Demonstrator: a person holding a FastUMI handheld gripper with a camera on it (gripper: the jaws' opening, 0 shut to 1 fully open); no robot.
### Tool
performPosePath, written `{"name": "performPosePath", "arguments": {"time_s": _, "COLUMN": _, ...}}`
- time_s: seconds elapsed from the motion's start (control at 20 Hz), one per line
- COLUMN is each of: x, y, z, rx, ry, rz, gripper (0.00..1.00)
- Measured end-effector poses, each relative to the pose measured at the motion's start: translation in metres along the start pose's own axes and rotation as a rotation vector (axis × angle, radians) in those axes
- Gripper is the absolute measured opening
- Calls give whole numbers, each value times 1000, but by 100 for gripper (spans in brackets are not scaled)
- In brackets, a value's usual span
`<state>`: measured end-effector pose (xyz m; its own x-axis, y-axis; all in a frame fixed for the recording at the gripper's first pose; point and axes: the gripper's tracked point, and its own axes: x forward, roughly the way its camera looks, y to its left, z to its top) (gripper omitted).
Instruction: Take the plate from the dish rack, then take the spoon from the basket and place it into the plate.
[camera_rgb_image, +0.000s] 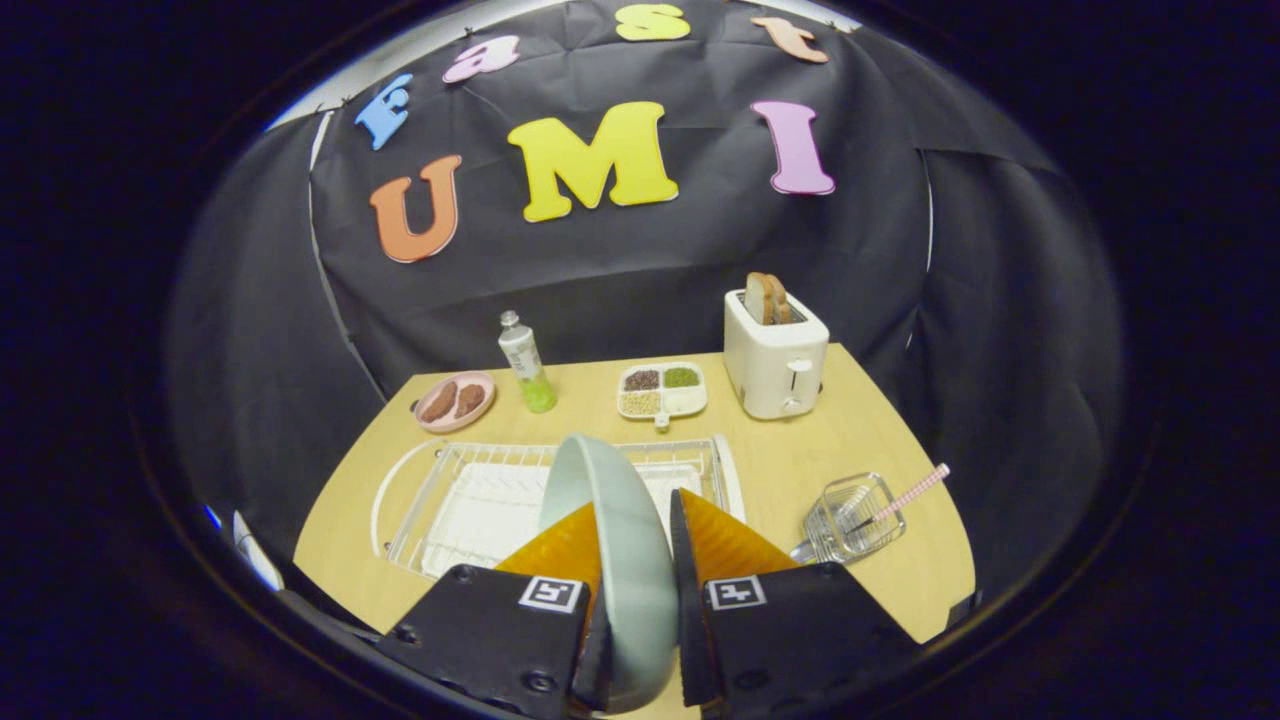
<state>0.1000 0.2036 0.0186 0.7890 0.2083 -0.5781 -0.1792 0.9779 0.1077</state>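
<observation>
The gripper (635, 545) clamps both fingers on the pale grey-green round plate (615, 560), held on edge above the white wire dish rack (470, 500). The pink-handled spoon (905, 497) lies in the small wire basket (850, 515) just right of the fingers.

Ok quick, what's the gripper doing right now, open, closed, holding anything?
Gripper: shut on the plate, held on edge between both fingers above the dish rack.

plate's (610, 530) lower rim hidden by gripper (636, 530)
</observation>
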Motion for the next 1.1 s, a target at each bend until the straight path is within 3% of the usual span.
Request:
{"name": "performPosePath", "arguments": {"time_s": 0.3, "x": -23, "y": -6, "z": -63, "rx": 130, "ry": 66, "rz": 116, "gripper": 32}}
{"name": "performPosePath", "arguments": {"time_s": 0.7, "x": -24, "y": -32, "z": -131, "rx": 115, "ry": 41, "rz": 69, "gripper": 32}}
{"name": "performPosePath", "arguments": {"time_s": 1.1, "x": -3, "y": -37, "z": -175, "rx": 258, "ry": 85, "rz": 113, "gripper": 32}}
